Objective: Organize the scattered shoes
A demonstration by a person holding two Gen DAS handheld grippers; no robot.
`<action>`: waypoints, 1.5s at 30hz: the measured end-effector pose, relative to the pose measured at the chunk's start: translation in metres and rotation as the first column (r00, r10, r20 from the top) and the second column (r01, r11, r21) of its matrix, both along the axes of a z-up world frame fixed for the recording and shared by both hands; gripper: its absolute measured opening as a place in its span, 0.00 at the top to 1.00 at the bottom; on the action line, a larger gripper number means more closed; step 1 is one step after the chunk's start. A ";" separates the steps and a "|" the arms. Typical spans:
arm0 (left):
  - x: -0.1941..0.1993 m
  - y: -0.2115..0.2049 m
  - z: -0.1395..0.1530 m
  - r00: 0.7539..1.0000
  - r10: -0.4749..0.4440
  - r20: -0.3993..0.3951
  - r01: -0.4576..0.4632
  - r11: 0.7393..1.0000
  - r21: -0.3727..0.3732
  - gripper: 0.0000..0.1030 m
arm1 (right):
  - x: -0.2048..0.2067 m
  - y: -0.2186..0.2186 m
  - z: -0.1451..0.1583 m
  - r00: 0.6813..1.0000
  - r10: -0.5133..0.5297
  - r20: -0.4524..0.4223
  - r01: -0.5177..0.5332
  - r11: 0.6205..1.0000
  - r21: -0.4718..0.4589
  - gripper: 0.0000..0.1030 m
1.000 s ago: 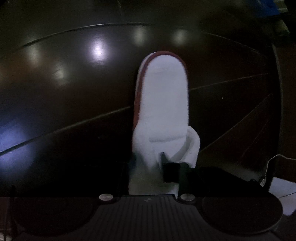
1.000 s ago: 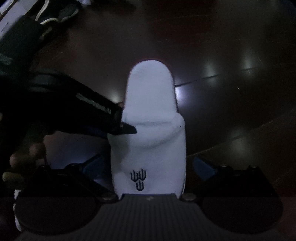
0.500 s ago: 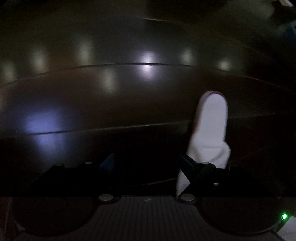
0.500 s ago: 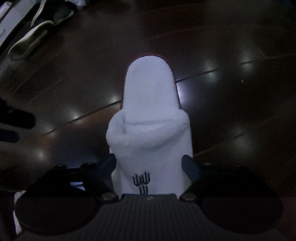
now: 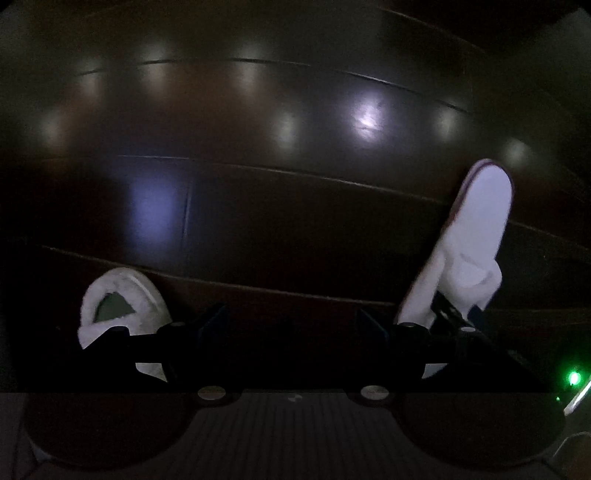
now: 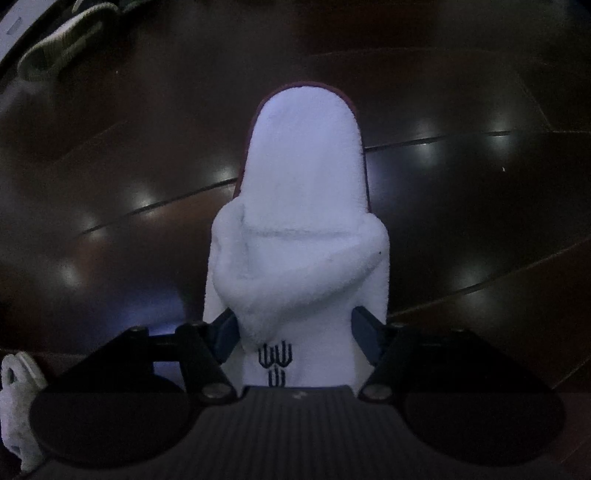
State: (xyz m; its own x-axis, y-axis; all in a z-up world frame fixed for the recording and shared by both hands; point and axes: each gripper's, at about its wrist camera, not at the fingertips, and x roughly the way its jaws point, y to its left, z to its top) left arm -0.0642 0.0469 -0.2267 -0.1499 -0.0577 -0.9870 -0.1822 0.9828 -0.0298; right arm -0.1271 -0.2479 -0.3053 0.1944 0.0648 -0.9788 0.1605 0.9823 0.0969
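Note:
A white terry slipper (image 6: 306, 177) with a dark logo and a maroon sole edge fills the middle of the right wrist view, heel end pointing away. My right gripper (image 6: 295, 328) is shut on its toe upper, which bunches between the fingers (image 6: 225, 332). The same slipper (image 5: 476, 236) shows at the right of the left wrist view, with the right gripper's black fingers at its near end. My left gripper (image 5: 291, 321) stands open over bare dark floor, with nothing in it. A fluffy white slipper (image 5: 118, 306) lies just left of its left finger.
Dark glossy wooden floor (image 5: 258, 184) stretches ahead of both grippers. A grey-green sneaker (image 6: 62, 40) and a white box edge (image 6: 14, 26) sit at the far left. The fluffy white slipper (image 6: 18, 406) shows at the lower left of the right wrist view.
My left gripper let go of the white slipper, opened and swung left, bringing the fluffy slipper into view. My right gripper's fingers closed in on the white slipper's upper.

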 end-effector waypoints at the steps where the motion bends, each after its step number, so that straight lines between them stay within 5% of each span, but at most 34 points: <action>1: 0.000 -0.004 -0.006 1.000 0.002 0.004 -0.002 1.000 -0.003 0.21 | 0.000 0.001 0.000 1.000 0.012 0.002 -0.012 1.000 -0.011 0.53; 5: -0.001 -0.006 -0.015 1.000 0.006 0.002 -0.006 1.000 0.002 0.21 | 0.000 0.006 0.005 0.999 0.041 0.013 -0.040 0.999 -0.031 0.80; 7: 0.000 0.000 -0.013 1.000 0.016 0.000 -0.016 1.000 0.012 0.21 | 0.002 0.010 0.009 0.999 0.046 0.020 -0.045 0.998 -0.036 0.82; 16: 0.012 0.020 -0.008 0.998 0.026 0.063 -0.031 0.997 0.073 0.21 | 0.028 0.038 0.034 0.993 0.071 0.090 -0.072 0.997 -0.001 0.83; 30: 0.034 0.090 0.002 0.978 0.152 0.144 -0.177 0.968 0.180 0.21 | 0.078 0.155 0.051 0.964 0.201 0.173 -0.217 0.972 0.084 0.83; 45: 0.044 0.131 0.001 0.957 0.236 0.170 -0.273 0.930 0.246 0.21 | 0.118 0.208 0.032 0.932 0.283 0.227 -0.308 0.948 0.079 0.83</action>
State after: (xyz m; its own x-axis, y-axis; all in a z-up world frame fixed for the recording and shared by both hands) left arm -0.0202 0.1777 -0.2252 -0.0294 0.1889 -0.9816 -0.4400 0.8793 0.1824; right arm -0.0092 -0.0399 -0.2736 0.3495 0.2570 -0.9010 -0.1713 0.9630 0.2083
